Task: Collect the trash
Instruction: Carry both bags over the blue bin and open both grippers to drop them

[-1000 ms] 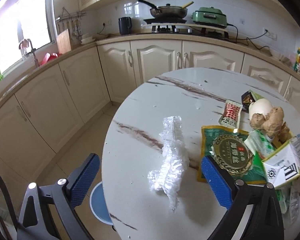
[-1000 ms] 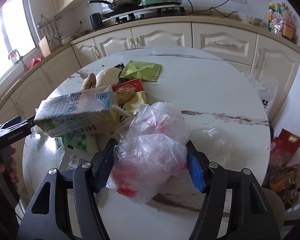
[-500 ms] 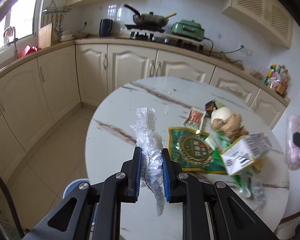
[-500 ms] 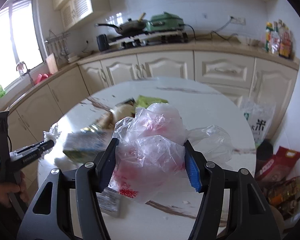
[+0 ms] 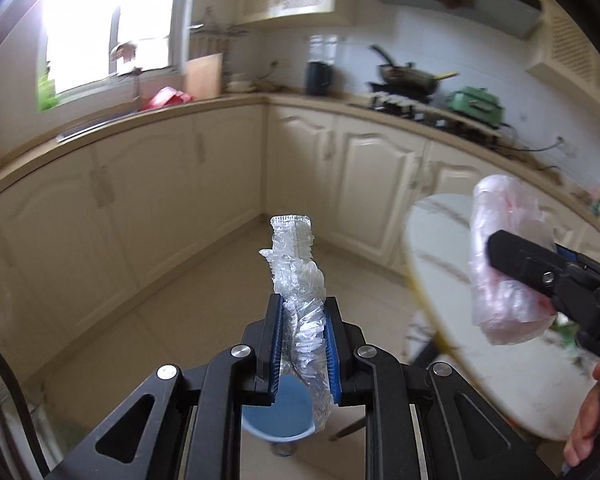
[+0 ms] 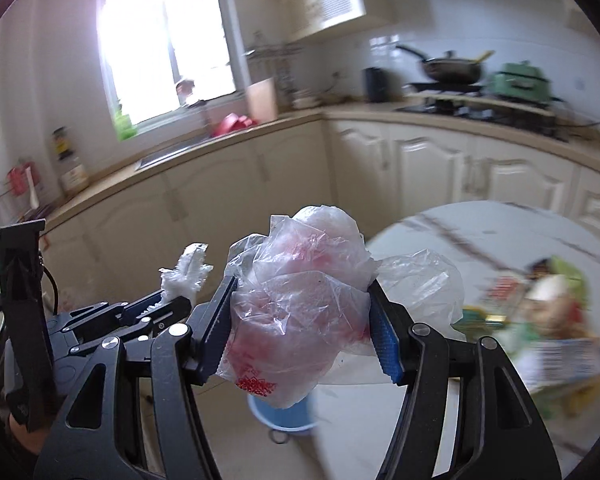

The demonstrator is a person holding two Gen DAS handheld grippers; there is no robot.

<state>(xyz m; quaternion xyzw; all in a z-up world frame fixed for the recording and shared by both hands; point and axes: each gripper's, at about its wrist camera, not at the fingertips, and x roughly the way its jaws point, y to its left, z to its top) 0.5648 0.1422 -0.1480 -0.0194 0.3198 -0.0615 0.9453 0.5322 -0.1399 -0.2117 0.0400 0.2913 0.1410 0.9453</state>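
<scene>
My left gripper (image 5: 302,342) is shut on a crinkled clear plastic wrap (image 5: 298,280) and holds it in the air over the floor. A blue bin (image 5: 278,412) sits on the floor just below it. My right gripper (image 6: 302,330) is shut on a crumpled clear plastic bag with red print (image 6: 300,312), held off the table's left edge, above the blue bin (image 6: 284,412). The right gripper with its bag (image 5: 508,256) shows at the right of the left wrist view. The left gripper (image 6: 168,300) with its wrap (image 6: 186,272) shows at the left of the right wrist view.
The round white marble table (image 6: 480,232) is to the right, with a blurred pile of packets and a carton (image 6: 548,320) on it. Cream kitchen cabinets (image 5: 180,200) curve round behind. A sink and window are at the far left, a stove with a pan (image 5: 408,76) further back.
Both grippers lifted their plastic off the table and swung left, out over the floor and the blue bin. The left gripper closed on the wrap a second ago.
</scene>
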